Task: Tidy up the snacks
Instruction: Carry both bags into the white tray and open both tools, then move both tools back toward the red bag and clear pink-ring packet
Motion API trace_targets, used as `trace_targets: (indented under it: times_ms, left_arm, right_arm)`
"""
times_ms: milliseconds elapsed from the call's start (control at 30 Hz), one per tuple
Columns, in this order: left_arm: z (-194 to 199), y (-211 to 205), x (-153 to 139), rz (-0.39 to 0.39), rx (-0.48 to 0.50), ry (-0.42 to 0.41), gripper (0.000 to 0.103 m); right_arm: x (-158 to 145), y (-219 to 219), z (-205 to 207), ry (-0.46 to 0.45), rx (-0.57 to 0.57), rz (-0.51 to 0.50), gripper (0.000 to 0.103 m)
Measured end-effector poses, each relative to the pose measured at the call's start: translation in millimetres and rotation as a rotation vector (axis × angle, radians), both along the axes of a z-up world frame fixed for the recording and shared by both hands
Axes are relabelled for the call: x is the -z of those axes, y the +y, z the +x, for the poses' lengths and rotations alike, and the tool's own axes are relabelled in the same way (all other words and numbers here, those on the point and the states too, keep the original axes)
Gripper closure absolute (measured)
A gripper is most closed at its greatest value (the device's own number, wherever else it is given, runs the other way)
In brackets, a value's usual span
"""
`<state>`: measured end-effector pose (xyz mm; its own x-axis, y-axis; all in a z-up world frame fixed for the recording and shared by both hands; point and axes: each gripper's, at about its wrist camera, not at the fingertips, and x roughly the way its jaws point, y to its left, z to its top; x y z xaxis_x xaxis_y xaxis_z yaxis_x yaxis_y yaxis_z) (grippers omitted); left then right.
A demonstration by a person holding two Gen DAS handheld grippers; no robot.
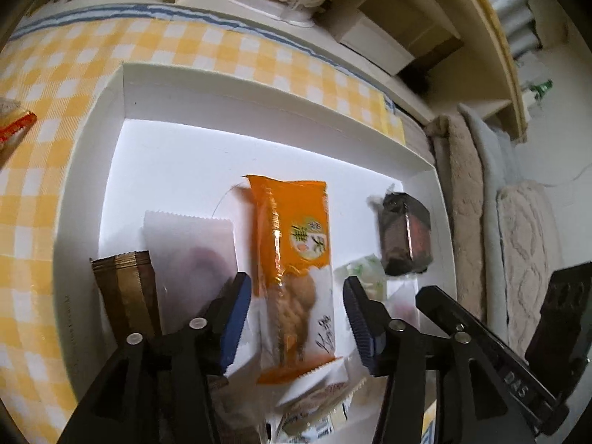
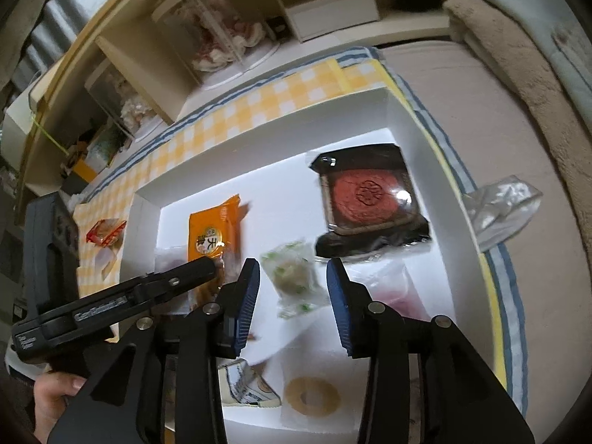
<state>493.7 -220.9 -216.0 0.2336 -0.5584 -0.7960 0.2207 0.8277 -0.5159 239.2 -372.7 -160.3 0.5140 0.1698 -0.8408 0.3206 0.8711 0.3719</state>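
Only the right wrist view shows the ring cake (image 2: 312, 396) in the white box (image 2: 414, 125) and the hand (image 2: 55, 394) on the left gripper (image 1: 296, 318). The left view alone shows a brown packet (image 1: 125, 296). The orange packet (image 1: 292, 270) lies between the left jaws, which stand part open, clear of it. The green-flecked packet (image 2: 294, 277) lies between the right gripper's (image 2: 292, 296) jaws, part open and not touching.

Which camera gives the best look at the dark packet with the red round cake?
The right wrist view: the dark packet faces the lens, so its red embossed cake shows. In the left wrist view it is blurred, with only a sliver of red.
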Motion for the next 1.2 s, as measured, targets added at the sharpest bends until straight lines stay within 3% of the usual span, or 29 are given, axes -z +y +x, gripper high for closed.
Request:
trace_targets:
  times_ms: [67,267,433,567,800,900,1000,1200]
  left_arm:
    - [-8,-11,-10,0.005,0.016,-0.015,0.048]
    - [-48,7,-37,0.018,0.044,-0.065,0.043]
    - [-72,23,-60,0.033,0.051,-0.108,0.04]
    - [-81,27,-70,0.057,0.049,-0.133,0.031]
    - [-98,41,-88,0.104,0.044,-0.184,0.0]
    - [-103,48,-97,0.116,0.037,-0.208,0.0]
    - [-108,57,-106,0.129,0.033,-0.227,0.0]
    - [-120,74,-123,0.169,0.035,-0.278,0.0]
  right_arm:
    - [-1,-1,-3,0.006,0.003,-0.006,0.064]
    - [-2,4,-10,0.024,-0.006,-0.037,0.064]
    - [-8,6,-19,0.012,-0.011,-0.069,0.058]
    - [-18,6,-25,-0.004,-0.008,-0.095,0.044]
    - [-33,8,-35,-0.03,0.001,-0.145,0.022]
    - [-38,10,-36,-0.03,-0.002,-0.158,0.008]
    - [-44,12,-38,-0.032,0.002,-0.179,0.001]
    - [-60,19,-42,-0.058,-0.002,-0.225,0.0]
